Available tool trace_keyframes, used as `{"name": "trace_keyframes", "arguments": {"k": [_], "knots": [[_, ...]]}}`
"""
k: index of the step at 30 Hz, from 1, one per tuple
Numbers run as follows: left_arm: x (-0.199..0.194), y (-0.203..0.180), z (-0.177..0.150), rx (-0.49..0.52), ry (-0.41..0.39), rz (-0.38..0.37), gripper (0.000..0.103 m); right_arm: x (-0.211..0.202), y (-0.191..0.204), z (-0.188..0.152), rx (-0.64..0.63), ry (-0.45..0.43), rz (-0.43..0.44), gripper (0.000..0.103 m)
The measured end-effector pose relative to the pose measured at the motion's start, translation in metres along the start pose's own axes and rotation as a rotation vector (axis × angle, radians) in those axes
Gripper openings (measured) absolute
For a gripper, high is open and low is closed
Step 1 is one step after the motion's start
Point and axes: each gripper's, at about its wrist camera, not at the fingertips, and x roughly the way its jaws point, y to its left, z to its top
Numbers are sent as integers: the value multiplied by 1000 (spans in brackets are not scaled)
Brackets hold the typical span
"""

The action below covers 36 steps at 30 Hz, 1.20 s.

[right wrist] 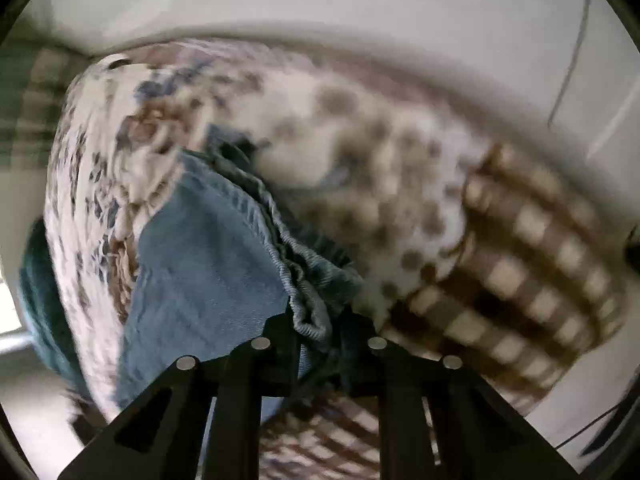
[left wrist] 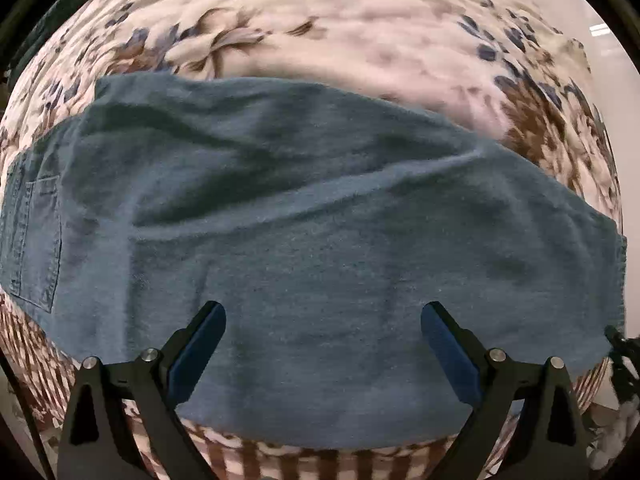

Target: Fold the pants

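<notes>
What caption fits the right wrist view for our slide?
Right gripper shut on the bunched hem of blue denim pants above a floral bedspread.

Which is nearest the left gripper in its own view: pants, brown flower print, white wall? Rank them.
1. pants, directly under the left gripper.
2. brown flower print, beyond the pants' far edge.
3. white wall, far upper right.

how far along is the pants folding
Partway. Done: the blue pants lie on the floral bedspread as one long band, seemingly folded lengthwise. In hand: the right tool is shut on their bunched hem; the left tool hovers open. Left: folding the band crosswise.
</notes>
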Motion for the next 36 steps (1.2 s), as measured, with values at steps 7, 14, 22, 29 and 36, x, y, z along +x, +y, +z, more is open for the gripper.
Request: {"name": "trace_keyframes", "arguments": {"k": [7,14,22,29,36], "knots": [[-17,-2,7,-36,-57,32,100,8,-23,8,-18,69,44,23],[-54,38,18,-146,-155,58,100,-42,-25,-18,-31,3,11,57],[-65,136,50,-308,-177,71,100,-18,195,-120,-529,156,254,26],[4,189,104,-241,-95,111,100,117,372,-236,-856,498,327,26],[36,212,127,-198,-72,48,103,192,404,-231,-752,412,174,0]]}}
